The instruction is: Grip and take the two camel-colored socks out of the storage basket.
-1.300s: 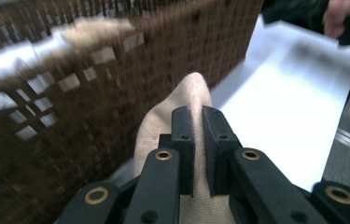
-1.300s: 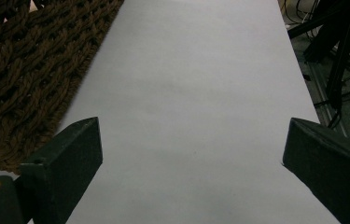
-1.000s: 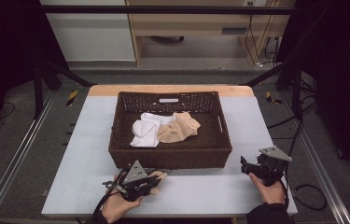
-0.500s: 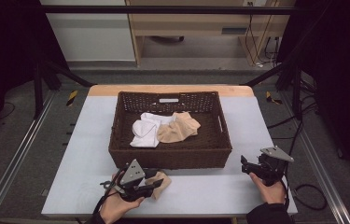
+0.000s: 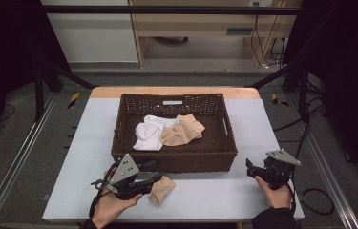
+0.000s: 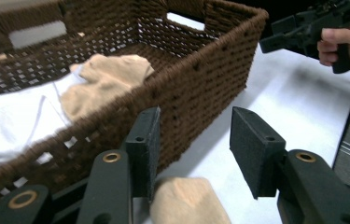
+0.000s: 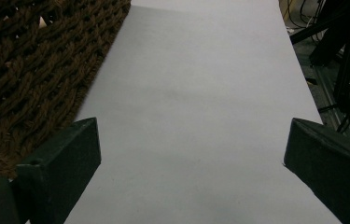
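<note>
since the earlier frames the left gripper (image 5: 153, 180) had let go of the beige sock (image 5: 162, 189): a second ago its jaws were closed with the sock bunched at their tips, and they had just been opening, so that in the left gripper view they stood apart with nothing pressed between the pads. the sock (image 6: 189, 203) now lay loose on the table (image 5: 215, 195), just below and slightly ahead of the jaws, between the gripper and the near wall of the basket. the gripper also sat a little higher off the table than before. the right gripper (image 5: 253, 169) was unchanged from the earlier frames, resting at the far right of the table with its jaws wide apart over bare tabletop and nothing between them, the basket's corner just to its left. the woven brown basket (image 5: 176, 160) stood directly ahead of the left gripper, close to it; inside lay a white sock (image 5: 149, 135) and another beige sock (image 5: 182, 132), touching, the beige one partly over the white.
</note>
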Tool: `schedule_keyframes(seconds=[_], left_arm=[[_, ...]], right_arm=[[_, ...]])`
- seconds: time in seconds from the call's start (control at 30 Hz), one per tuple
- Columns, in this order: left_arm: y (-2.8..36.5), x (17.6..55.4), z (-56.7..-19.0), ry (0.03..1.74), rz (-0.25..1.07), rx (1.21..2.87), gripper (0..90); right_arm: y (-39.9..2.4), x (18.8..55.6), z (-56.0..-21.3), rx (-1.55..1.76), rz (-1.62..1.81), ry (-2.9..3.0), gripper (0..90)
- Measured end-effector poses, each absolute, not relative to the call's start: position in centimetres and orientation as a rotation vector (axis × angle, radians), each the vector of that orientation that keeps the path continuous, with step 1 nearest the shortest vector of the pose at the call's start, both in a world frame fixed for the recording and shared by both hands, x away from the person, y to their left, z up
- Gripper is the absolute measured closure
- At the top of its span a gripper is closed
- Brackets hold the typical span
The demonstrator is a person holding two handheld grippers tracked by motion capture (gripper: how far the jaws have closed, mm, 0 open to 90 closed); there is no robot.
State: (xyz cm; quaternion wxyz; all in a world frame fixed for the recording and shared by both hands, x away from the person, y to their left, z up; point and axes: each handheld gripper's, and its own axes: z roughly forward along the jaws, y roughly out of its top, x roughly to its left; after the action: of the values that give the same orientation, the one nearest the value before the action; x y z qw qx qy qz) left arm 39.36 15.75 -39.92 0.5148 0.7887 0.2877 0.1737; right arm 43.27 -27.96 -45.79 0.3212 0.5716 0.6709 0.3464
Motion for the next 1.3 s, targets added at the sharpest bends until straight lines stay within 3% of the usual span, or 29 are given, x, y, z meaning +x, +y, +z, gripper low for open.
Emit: schedule_keyframes(seconds=[0.67,1.3], left_arm=[[14.3,45.0,-34.3,0.748,0.504,1.791,51.0],[7.9,51.0,-32.2,0.742,0.581,1.803,50.0]], right_arm=[[-28.0,43.4,-45.8,1.499,0.914,1.760,4.1],[-28.1,43.6,-45.7,1.502,0.922,1.741,4.0]])
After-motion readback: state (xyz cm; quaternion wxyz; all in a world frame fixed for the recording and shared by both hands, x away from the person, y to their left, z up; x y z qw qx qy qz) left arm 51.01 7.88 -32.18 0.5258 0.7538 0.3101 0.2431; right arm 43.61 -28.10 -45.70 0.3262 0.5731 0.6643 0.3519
